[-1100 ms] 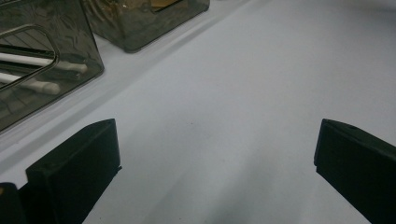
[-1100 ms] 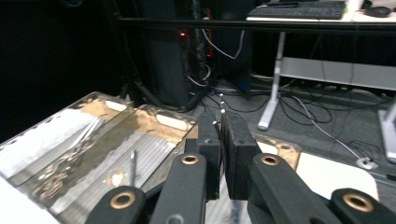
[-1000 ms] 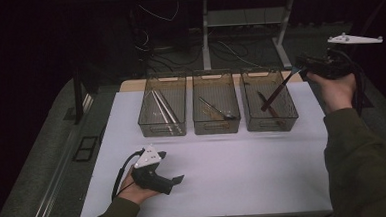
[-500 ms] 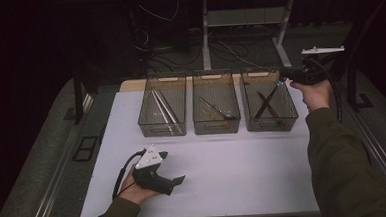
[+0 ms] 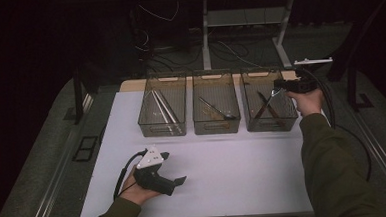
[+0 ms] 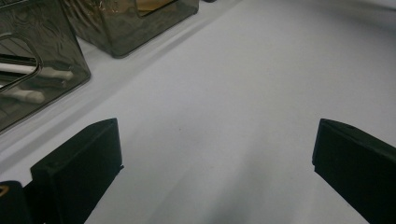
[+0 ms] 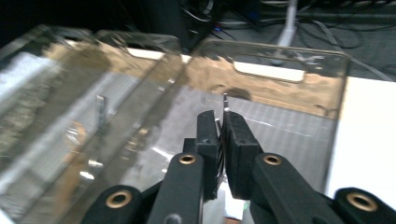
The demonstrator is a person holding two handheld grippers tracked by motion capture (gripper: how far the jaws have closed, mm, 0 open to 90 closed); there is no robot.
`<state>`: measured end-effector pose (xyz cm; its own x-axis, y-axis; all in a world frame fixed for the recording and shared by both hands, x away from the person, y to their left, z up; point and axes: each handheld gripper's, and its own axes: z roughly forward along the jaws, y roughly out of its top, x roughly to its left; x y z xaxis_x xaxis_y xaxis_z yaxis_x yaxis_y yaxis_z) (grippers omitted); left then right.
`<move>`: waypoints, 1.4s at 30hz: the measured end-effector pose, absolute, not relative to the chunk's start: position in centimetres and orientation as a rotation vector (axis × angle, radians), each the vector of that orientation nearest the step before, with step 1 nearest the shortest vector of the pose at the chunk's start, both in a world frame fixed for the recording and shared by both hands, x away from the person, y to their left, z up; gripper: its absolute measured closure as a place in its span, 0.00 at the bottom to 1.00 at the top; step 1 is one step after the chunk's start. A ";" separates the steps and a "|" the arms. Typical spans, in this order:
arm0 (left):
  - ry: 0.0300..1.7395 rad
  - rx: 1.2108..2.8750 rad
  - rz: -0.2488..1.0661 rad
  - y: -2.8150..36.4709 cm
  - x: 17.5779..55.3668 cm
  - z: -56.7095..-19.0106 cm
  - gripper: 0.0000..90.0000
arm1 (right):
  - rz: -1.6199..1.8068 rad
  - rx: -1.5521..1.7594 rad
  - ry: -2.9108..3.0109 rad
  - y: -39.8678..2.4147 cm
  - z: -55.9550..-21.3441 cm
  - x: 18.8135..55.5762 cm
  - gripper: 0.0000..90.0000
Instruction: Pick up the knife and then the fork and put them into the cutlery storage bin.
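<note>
Right gripper fingers pinch utensil over right bin.

Readable text: none on the three bins, the white table or either gripper.
Labels, brands, numbers: none legible in any view.

bins: 3 | tongs: 2 | table: 1
</note>
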<state>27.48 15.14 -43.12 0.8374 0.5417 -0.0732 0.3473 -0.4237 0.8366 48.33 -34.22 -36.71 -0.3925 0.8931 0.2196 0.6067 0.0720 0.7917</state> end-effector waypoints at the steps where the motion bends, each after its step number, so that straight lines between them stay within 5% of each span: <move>1: 0.651 2.054 0.255 15.1 27.5 -43.1 0.00 | 1.192 1.492 2.034 -34.2 -36.9 48.4 0.90; 8: 0.648 2.058 0.256 15.1 27.5 -43.1 0.00 | 1.044 1.511 2.040 -34.4 -38.5 48.9 0.81; 21: 0.649 2.059 0.262 15.0 27.5 -43.1 0.00 | 1.021 1.512 1.982 -35.1 -38.0 48.5 0.45; 42: 0.632 2.061 0.259 15.3 27.9 -43.4 0.00 | 1.226 1.397 2.045 -35.1 -36.4 43.8 0.27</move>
<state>27.89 15.29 -43.42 0.8453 0.5307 -0.0626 0.3337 -0.4328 0.8374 43.82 -35.14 -36.40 -0.4360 0.8857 0.1596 0.5581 0.1270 0.8200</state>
